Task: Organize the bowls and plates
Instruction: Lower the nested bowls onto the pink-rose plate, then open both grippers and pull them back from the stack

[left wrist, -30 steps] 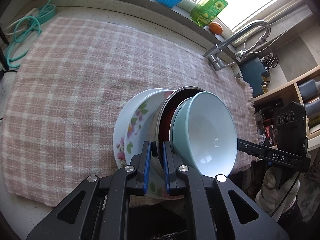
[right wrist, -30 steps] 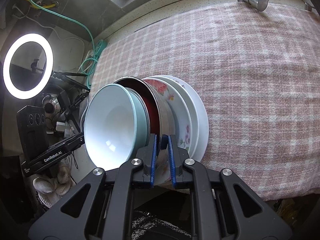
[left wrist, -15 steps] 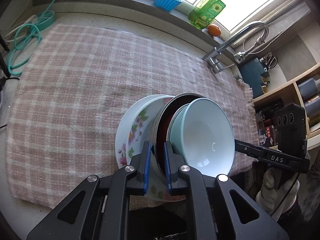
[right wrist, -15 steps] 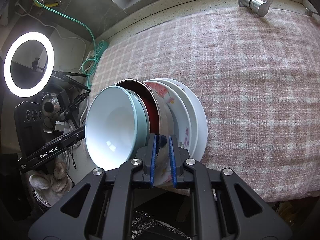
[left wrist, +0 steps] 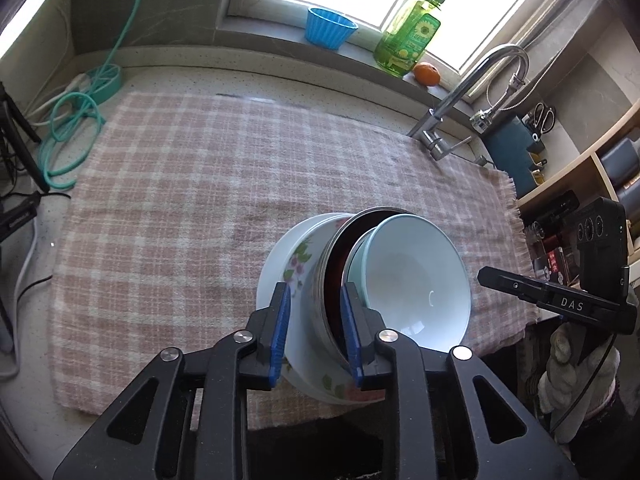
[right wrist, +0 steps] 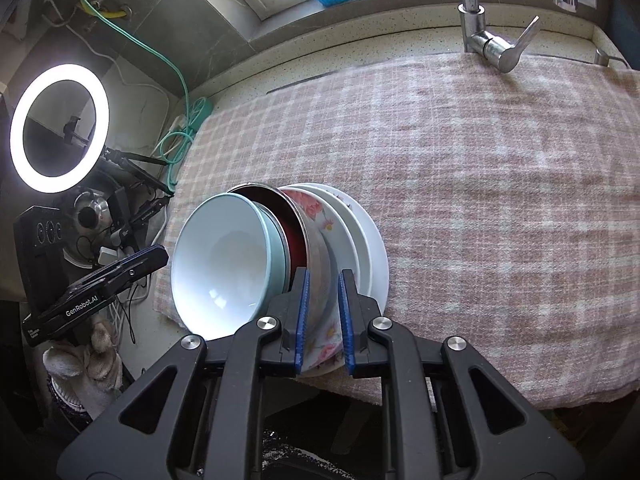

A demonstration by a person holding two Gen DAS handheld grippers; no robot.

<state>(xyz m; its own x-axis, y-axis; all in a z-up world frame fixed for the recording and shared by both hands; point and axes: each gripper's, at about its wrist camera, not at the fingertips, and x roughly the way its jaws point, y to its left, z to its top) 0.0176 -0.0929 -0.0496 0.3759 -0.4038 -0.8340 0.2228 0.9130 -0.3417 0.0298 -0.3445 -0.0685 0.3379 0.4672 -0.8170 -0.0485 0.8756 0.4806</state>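
A nested stack lies at the near edge of the checked cloth [left wrist: 180, 200]: a white plate [right wrist: 374, 252], a floral plate [left wrist: 296, 264], a steel bowl with a red inside [left wrist: 334, 264] and a teal bowl [left wrist: 416, 280] on top. My left gripper [left wrist: 314, 292] straddles the near rims of the floral plate and steel bowl. Its jaws are opening and its pads stand off those rims. My right gripper [right wrist: 324, 276] straddles the opposite rims of the steel bowl [right wrist: 294, 236] and floral plate [right wrist: 316, 212]. Its jaws are easing open, its pads still against the rims.
A faucet [left wrist: 472, 92], a green soap bottle [left wrist: 412, 36], an orange [left wrist: 427, 74] and a blue cup [left wrist: 330, 28] line the back by the window. Teal hose [left wrist: 68, 128] coils at the left. Shelves [left wrist: 592, 184] stand right. A lit ring light [right wrist: 60, 128] stands off the counter's left end.
The left jaws have spread from a tight grip on the rims to a clear gap. The right jaws widened only slightly. Both grippers rose a little, and more of the window shows.
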